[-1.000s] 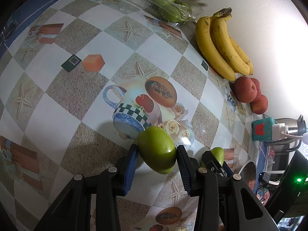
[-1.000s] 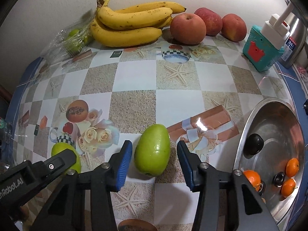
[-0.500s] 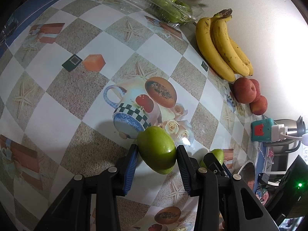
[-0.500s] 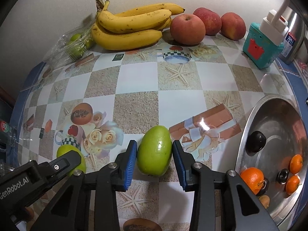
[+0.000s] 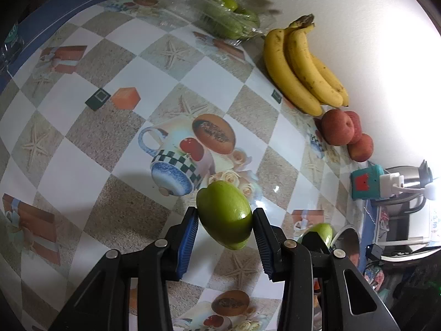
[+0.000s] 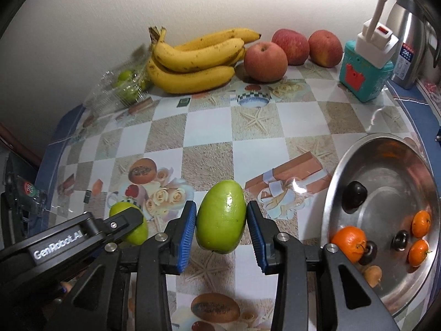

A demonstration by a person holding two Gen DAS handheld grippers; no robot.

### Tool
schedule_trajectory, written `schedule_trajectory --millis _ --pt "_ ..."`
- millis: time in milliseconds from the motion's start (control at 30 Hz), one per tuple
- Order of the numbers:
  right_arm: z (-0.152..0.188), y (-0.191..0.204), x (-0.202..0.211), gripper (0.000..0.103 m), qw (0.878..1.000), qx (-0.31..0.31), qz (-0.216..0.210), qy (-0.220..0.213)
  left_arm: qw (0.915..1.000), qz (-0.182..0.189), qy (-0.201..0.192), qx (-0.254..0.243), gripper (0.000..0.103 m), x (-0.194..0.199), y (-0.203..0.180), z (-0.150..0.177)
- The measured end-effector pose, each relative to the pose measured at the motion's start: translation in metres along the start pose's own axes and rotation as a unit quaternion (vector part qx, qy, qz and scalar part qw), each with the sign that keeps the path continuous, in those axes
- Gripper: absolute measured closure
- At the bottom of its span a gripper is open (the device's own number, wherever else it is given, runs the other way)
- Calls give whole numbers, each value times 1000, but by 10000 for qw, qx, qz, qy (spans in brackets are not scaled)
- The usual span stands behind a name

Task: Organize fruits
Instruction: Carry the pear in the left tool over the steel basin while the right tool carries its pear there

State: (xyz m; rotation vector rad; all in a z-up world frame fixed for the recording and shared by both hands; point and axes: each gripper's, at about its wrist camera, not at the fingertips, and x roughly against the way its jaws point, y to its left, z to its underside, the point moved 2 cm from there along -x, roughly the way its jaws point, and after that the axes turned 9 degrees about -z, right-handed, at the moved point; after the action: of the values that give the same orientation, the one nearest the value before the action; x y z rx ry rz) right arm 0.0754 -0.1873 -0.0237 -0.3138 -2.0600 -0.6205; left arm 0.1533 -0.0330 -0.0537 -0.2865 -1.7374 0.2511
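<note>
Left gripper (image 5: pixel 225 219) clamped on glossy oval green mango (image 5: pixel 224 218) above checkered tablecloth (image 5: pixel 82 127), bananas (image 5: pixel 300 63) at 1 o'clock, right gripper (image 6: pixel 221 220) pinching second green mango (image 6: pixel 220 216), level, steel bowl (image 6: pixel 344 171) at 3 o'clock.

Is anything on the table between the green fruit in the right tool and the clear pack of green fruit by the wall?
Nothing visible: bare tablecloth lies between the green fruit and the clear pack; the bananas sit just right of it.

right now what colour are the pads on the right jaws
Blue, ribbed pads; clearest in the right wrist view.
</note>
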Motion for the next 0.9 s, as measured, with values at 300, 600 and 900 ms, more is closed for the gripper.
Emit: schedule_trajectory --millis 300,600,900 --pt "8 -7 29 64 9998 -84 -68 -177 9998 137 -92 -112 60 15 -9 9" --pt "21 -28 55 64 9988 -339 -109 -333 9994 239 -89 -247 60 23 -16 22" --pt "33 -63 81 64 9958 -744 56 -533 9977 296 -101 -594 60 29 -35 41"
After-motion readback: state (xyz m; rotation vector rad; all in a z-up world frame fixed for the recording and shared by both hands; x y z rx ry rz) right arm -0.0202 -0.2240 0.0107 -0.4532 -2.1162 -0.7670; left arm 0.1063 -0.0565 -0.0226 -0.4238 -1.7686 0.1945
